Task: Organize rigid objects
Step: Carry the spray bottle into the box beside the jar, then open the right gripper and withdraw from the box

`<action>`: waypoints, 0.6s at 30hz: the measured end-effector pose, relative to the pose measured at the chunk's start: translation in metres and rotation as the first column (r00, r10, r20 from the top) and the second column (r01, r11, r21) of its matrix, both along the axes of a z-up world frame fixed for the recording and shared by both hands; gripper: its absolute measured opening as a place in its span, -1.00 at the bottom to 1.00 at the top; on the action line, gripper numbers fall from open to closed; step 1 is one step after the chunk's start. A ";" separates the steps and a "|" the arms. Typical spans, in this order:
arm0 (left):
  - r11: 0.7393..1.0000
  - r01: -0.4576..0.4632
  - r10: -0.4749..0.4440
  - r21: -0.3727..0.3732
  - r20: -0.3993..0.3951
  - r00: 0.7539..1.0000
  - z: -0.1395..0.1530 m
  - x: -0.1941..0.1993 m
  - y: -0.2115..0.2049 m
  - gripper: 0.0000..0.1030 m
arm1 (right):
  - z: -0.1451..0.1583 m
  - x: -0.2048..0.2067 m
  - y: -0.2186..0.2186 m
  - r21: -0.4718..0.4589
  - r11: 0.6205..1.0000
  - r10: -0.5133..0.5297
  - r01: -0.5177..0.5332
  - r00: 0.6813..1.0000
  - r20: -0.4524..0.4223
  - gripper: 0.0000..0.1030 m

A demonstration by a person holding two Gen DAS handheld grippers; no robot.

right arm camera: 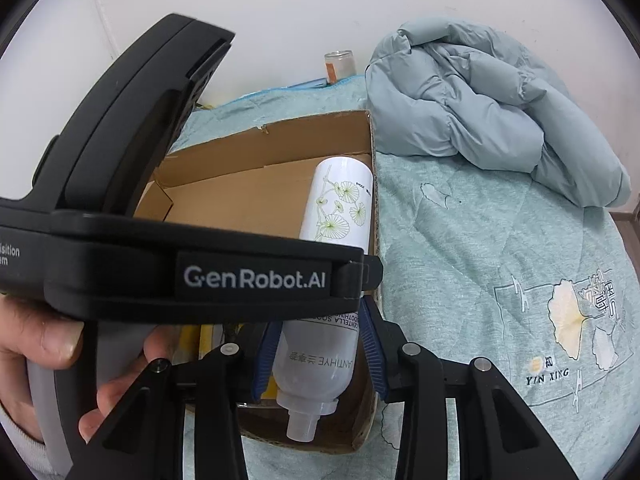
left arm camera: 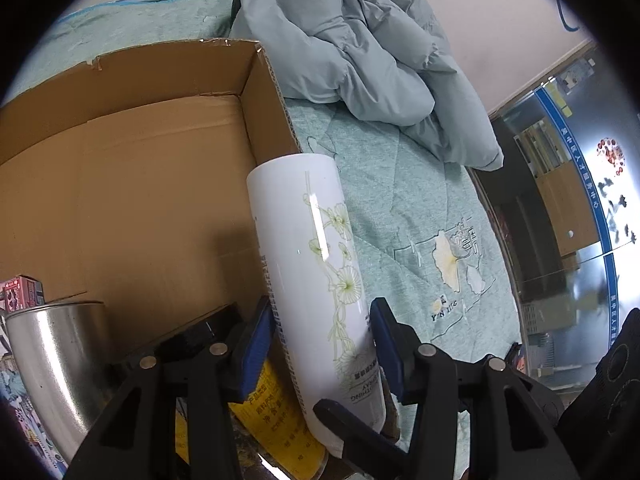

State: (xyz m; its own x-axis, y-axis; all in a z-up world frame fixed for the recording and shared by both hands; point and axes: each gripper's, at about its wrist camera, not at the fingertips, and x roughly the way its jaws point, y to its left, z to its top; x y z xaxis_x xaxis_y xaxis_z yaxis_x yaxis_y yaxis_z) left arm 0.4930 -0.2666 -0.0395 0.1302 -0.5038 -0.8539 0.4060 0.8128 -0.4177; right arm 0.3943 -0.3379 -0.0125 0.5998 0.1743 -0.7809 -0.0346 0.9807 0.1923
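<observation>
A white spray bottle with a green flower print (left arm camera: 320,264) lies along the right wall of an open cardboard box (left arm camera: 160,184). My left gripper (left arm camera: 320,344) has its blue pads on both sides of the bottle, shut on it. In the right wrist view the same bottle (right arm camera: 340,208) lies in the box (right arm camera: 280,152) with its neck toward the camera. My right gripper (right arm camera: 320,356) straddles the bottle's lower end with gaps on both sides, open. The left gripper's black body (right arm camera: 160,240) crosses in front, held by a hand.
A steel cup (left arm camera: 52,364), a yellow packet (left arm camera: 276,412) and a small pink carton (left arm camera: 22,292) are in the box. The box sits on a green quilted bed cover (left arm camera: 420,216). A blue-grey padded jacket (right arm camera: 488,108) is piled behind. A jar (right arm camera: 340,66) stands by the wall.
</observation>
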 end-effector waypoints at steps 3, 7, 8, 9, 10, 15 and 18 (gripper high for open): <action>1.000 -0.001 0.001 0.003 -0.005 1.000 -0.001 -0.005 0.002 -0.05 | -0.005 -0.002 0.001 -0.041 0.999 -0.004 0.004 1.000 -0.010 -0.52; 0.999 0.010 -0.012 -0.040 -0.040 0.999 -0.002 -0.015 0.011 -0.04 | -0.016 -0.012 0.005 -0.030 1.000 0.008 -0.009 0.999 -0.033 -0.52; 0.999 0.014 -0.017 -0.051 -0.046 0.999 -0.002 -0.020 0.013 -0.04 | -0.018 -0.016 0.007 -0.036 0.999 0.016 -0.017 0.999 -0.034 -0.52; 0.998 0.020 -0.023 -0.057 -0.044 0.999 -0.002 -0.024 0.014 -0.04 | -0.019 -0.021 0.010 -0.041 0.999 0.022 -0.023 0.999 -0.031 -0.52; 0.998 0.028 -0.030 -0.058 -0.033 0.999 -0.001 -0.029 0.015 -0.04 | -0.019 -0.026 0.013 -0.051 0.998 0.025 -0.026 0.999 -0.023 -0.51; 0.998 -0.053 0.039 0.035 0.315 0.948 0.041 -0.079 0.045 -0.03 | -0.016 -0.063 0.028 -0.146 0.989 0.012 -0.004 0.998 0.055 -0.02; 0.974 -0.211 0.118 0.083 0.608 0.785 0.069 -0.134 0.083 0.74 | -0.010 -0.098 0.042 -0.179 0.984 0.035 0.004 0.977 0.212 1.00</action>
State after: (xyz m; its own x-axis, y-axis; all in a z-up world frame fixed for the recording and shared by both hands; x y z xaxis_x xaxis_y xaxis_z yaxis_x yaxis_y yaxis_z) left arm 0.3585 -0.1834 0.0294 0.7054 -0.3106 -0.6372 0.3909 0.9203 -0.0160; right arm 0.2967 -0.2958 -0.0226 0.7545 0.0552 -0.6540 -0.0714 0.9974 0.0018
